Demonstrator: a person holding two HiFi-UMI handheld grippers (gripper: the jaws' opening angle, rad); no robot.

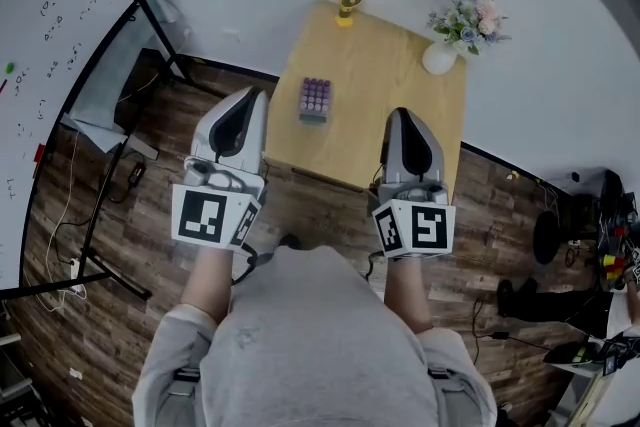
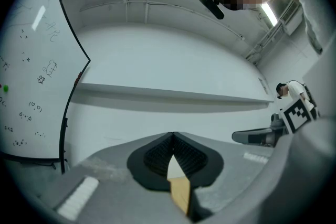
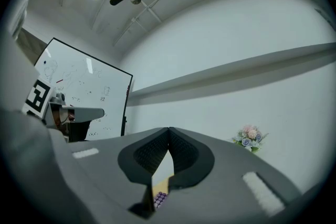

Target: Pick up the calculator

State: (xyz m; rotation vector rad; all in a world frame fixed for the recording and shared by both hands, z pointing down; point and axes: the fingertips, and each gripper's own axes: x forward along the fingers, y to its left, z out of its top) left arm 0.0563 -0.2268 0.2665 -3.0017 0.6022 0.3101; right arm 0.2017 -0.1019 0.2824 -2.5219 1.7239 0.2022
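The calculator (image 1: 314,100), grey with purple keys, lies flat on the left half of a small wooden table (image 1: 390,105). My left gripper (image 1: 250,97) hovers at the table's near left corner, shut and holding nothing. My right gripper (image 1: 400,115) hangs over the near right edge, also shut and holding nothing. Neither touches the calculator. In the left gripper view the jaws (image 2: 172,136) meet at the tip, with a sliver of table (image 2: 180,192) under them. In the right gripper view the jaws (image 3: 168,129) are closed, and the calculator's keys (image 3: 159,198) peek out below them.
A white vase of flowers (image 1: 455,33) stands at the table's far right corner, and a small yellow object (image 1: 349,3) sits at its far edge. A whiteboard on a black stand (image 1: 60,65) is at the left. Cables lie on the wood floor (image 1: 120,315).
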